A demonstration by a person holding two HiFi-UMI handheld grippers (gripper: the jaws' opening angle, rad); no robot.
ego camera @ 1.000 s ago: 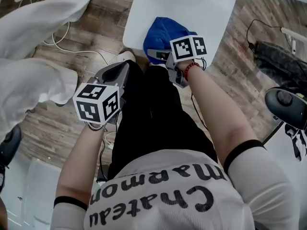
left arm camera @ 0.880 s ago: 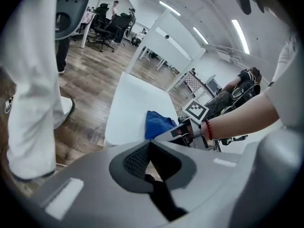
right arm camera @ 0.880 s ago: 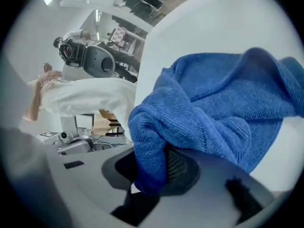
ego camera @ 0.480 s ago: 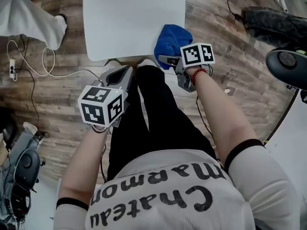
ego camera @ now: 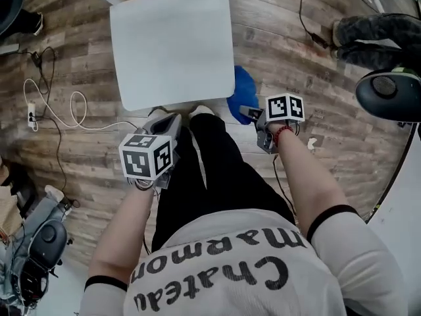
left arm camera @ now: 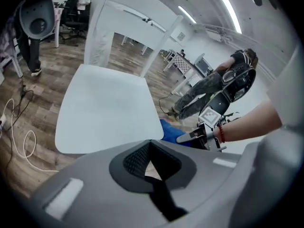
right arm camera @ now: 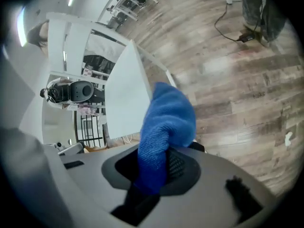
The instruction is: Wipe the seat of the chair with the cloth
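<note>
The white chair seat (ego camera: 171, 45) lies ahead of me, bare on top. My right gripper (ego camera: 252, 113) is shut on a bunched blue cloth (ego camera: 241, 96), which hangs just off the seat's front right corner, over the wood floor. In the right gripper view the cloth (right arm camera: 166, 127) stands out from between the jaws (right arm camera: 152, 175), and the seat (right arm camera: 124, 94) is to its left. My left gripper (ego camera: 164, 120) is shut and holds nothing, just short of the seat's front edge. Its own view looks across the seat (left arm camera: 107, 108) to the cloth (left arm camera: 173, 131) at the right.
White cables (ego camera: 49, 114) trail over the floor left of the chair. A dark office chair base (ego camera: 388, 94) and a black bundle with a cord (ego camera: 375, 31) sit at the right. My legs in black stand directly before the seat. The chair back (left arm camera: 137, 27) rises behind the seat.
The right gripper has carried the blue cloth off the seat, from on top of it to just past the front right corner. The left gripper stayed near the front edge.
</note>
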